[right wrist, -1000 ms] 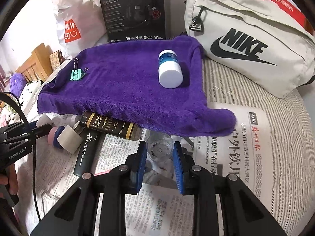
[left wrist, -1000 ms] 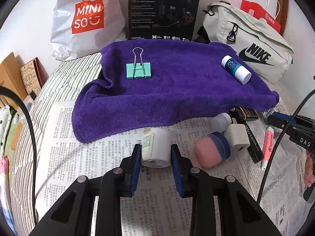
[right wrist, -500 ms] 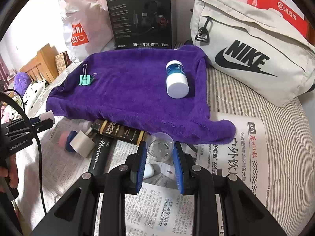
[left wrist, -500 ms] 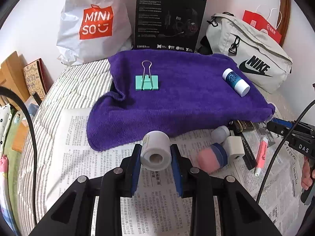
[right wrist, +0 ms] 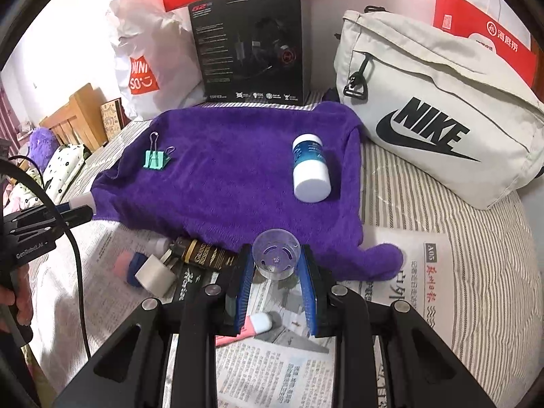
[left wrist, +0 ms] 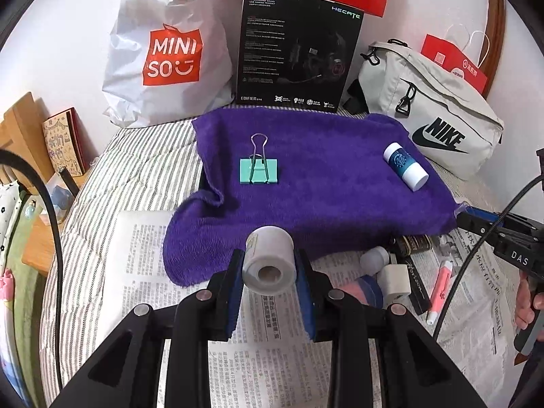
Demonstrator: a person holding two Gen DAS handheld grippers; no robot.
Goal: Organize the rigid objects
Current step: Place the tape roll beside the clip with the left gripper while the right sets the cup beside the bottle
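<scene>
My left gripper (left wrist: 269,265) is shut on a white bottle (left wrist: 268,260) and holds it in the air, bottom toward the camera, over the near edge of the purple towel (left wrist: 316,176). My right gripper (right wrist: 276,263) is shut on a small clear plastic cup (right wrist: 276,257), lifted above the towel's near edge (right wrist: 238,176). On the towel lie a teal binder clip (left wrist: 259,170) and a blue-and-white bottle (left wrist: 405,166). The clip (right wrist: 155,159) and the bottle (right wrist: 311,172) also show in the right wrist view.
Loose items lie on newspaper (left wrist: 282,326) below the towel: a small white bottle (left wrist: 374,259), a white charger (left wrist: 394,280), a pink-and-blue item (left wrist: 363,290), a black tube (right wrist: 204,253) and a pink marker (left wrist: 438,289). A Miniso bag (left wrist: 166,51), black box (left wrist: 299,54) and Nike bag (left wrist: 431,119) stand behind.
Both grippers have lifted off the newspaper with their objects and drawn back. The white bottle has tipped so its bottom faces the camera.
</scene>
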